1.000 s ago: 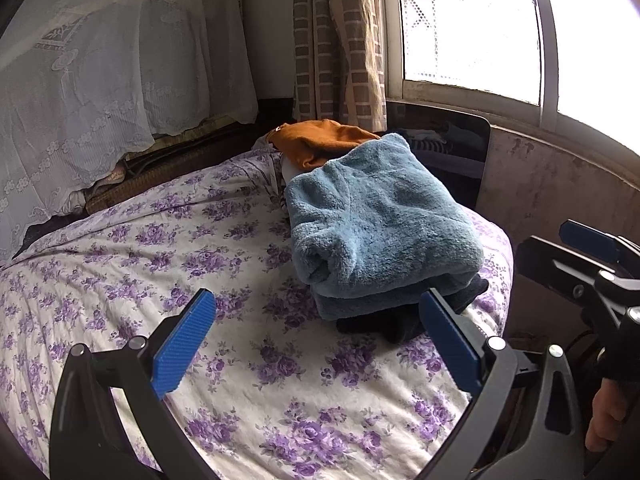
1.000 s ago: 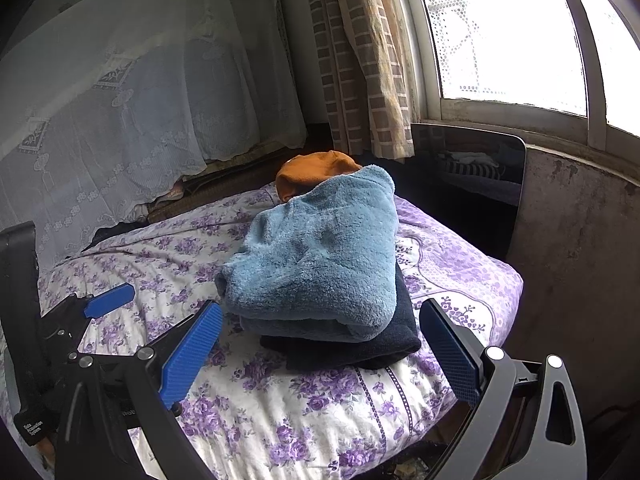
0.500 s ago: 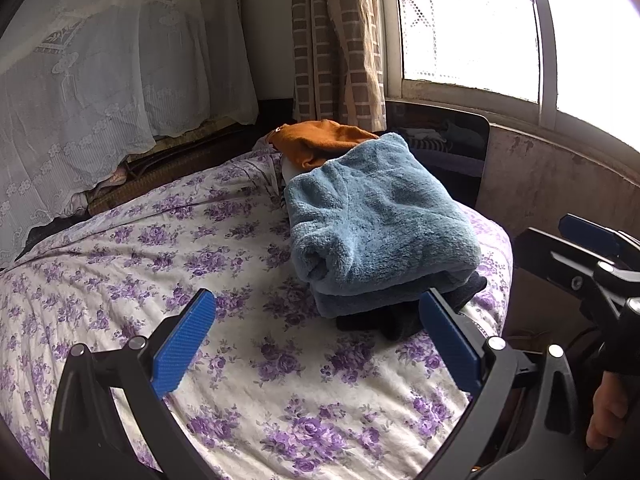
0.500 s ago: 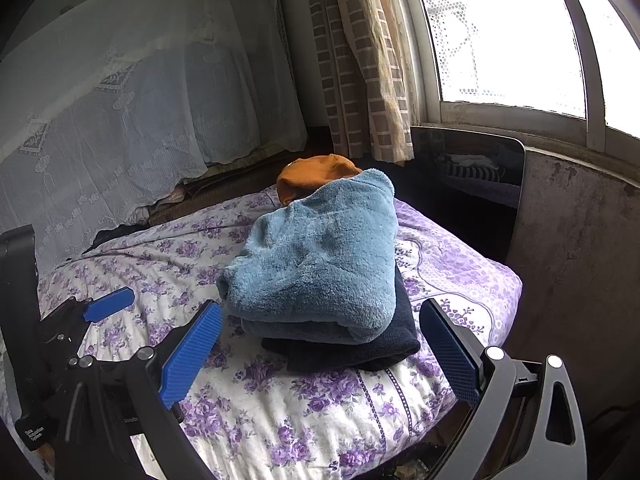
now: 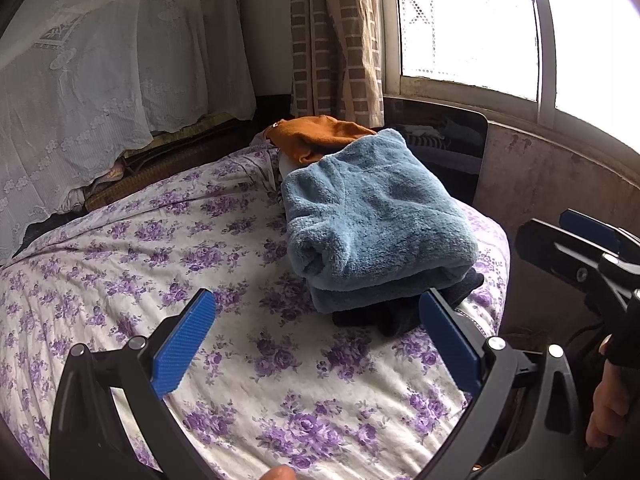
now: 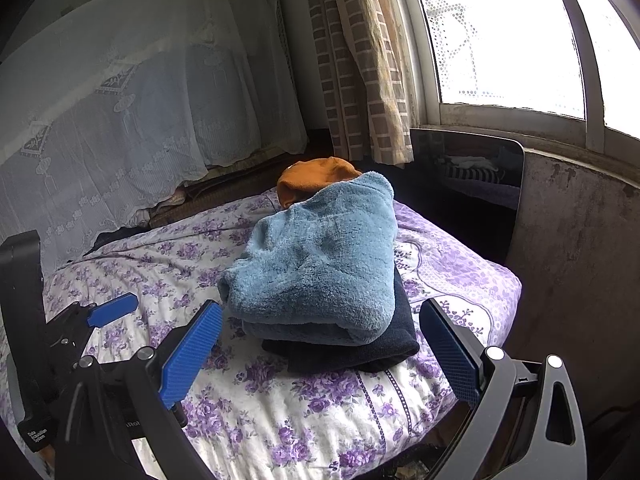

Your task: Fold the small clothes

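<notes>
A folded fluffy blue garment (image 5: 372, 220) lies on top of a folded dark navy one (image 5: 400, 316) on the purple-flowered bed sheet (image 5: 160, 248). An orange garment (image 5: 316, 136) lies bunched behind the stack. In the right wrist view the blue garment (image 6: 320, 264) sits on the navy one (image 6: 352, 354), with the orange one (image 6: 316, 178) behind. My left gripper (image 5: 316, 340) is open and empty, just short of the stack. My right gripper (image 6: 320, 352) is open and empty, its jaws either side of the stack's near end.
A lace curtain (image 5: 100, 72) hangs at the back left and a checked curtain (image 5: 336, 40) by the window (image 5: 472, 20). A dark glossy panel (image 6: 472, 172) and a stained wall (image 6: 576, 248) stand right of the bed. The bed edge (image 6: 460, 392) drops off at the front right.
Both grippers stay open and nearly still. The views shift only slightly, with the stack a touch lower in the right wrist view.
</notes>
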`<state>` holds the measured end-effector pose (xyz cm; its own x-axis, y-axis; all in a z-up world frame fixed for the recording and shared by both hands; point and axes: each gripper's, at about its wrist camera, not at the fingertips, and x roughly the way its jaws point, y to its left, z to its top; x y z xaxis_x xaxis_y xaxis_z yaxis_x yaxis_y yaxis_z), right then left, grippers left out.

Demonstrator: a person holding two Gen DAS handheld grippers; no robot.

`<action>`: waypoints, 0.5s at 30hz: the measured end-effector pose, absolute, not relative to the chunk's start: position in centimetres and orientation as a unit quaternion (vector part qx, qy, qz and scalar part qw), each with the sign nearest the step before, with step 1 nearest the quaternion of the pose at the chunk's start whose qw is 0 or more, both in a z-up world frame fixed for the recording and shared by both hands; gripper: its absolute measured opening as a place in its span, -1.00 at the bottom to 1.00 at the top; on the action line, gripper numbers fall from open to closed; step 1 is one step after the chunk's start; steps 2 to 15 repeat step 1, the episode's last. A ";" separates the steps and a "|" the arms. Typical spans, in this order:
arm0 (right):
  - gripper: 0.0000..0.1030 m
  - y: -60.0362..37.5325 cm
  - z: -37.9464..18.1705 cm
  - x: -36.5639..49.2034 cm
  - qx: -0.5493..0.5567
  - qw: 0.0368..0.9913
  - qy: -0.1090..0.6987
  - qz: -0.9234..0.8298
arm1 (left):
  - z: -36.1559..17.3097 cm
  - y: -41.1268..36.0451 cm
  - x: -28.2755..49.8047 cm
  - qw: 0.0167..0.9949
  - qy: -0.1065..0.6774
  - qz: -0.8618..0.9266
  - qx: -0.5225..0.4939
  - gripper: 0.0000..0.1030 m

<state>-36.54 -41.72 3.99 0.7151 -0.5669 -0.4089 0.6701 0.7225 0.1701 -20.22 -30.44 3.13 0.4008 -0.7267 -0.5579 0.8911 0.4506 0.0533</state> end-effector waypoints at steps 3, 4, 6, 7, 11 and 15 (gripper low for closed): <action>0.93 -41.8 4.0 -36.5 0.155 0.913 0.166 -0.338 | 3.1 -30.5 -20.2 0.818 0.237 -0.494 0.175 0.92; 0.93 -41.8 4.0 -36.5 0.155 0.913 0.166 -0.338 | 3.1 -30.5 -20.2 0.818 0.237 -0.494 0.175 0.92; 0.93 -41.8 4.0 -36.5 0.155 0.913 0.166 -0.338 | 3.1 -30.5 -20.2 0.818 0.237 -0.494 0.175 0.92; 0.93 -41.8 4.0 -36.5 0.155 0.913 0.166 -0.338 | 3.1 -30.5 -20.2 0.818 0.237 -0.494 0.175 0.92; 0.93 -41.8 4.0 -36.5 0.155 0.913 0.166 -0.338 | 3.1 -30.5 -20.2 0.818 0.237 -0.494 0.175 0.92; 0.93 -41.8 4.0 -36.5 0.155 0.913 0.166 -0.338 | 3.1 -30.5 -20.2 0.818 0.237 -0.494 0.175 0.92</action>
